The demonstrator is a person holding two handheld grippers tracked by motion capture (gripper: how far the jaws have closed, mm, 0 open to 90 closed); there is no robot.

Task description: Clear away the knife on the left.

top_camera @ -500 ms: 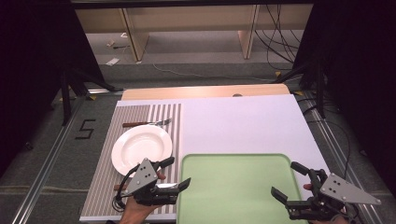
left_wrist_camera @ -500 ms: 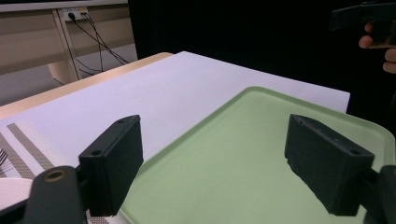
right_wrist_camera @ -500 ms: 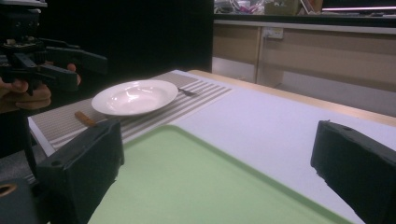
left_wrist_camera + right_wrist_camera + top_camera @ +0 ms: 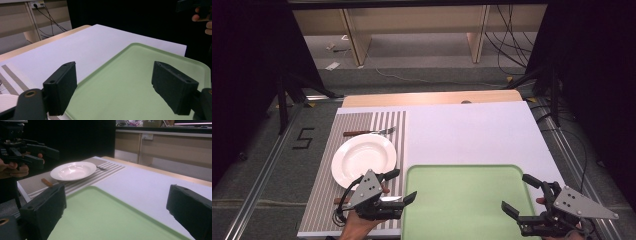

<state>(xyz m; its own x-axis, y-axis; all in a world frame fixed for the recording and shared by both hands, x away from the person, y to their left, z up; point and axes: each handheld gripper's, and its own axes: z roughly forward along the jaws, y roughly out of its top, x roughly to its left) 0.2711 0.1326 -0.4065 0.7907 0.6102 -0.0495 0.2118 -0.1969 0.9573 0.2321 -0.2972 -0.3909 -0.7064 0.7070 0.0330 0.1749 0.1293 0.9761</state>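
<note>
While both claws hang wide apart with nothing in them, little has changed since a moment ago. The left claw [image 4: 404,186] waits by the green tray's [image 4: 462,200] near left edge, the right claw [image 4: 519,194] by its right edge. To the left, a white plate [image 4: 363,159] and fork [image 4: 369,132] lie on the striped mat [image 4: 319,205]. Nothing blocks the tray on the surface [image 4: 462,130].

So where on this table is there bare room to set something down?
The green tray is bare all over. So is the white tabletop beyond it, from the striped mat to the right edge. The mat is crowded: plate, fork, and the left gripper hovering open at its near end.
</note>
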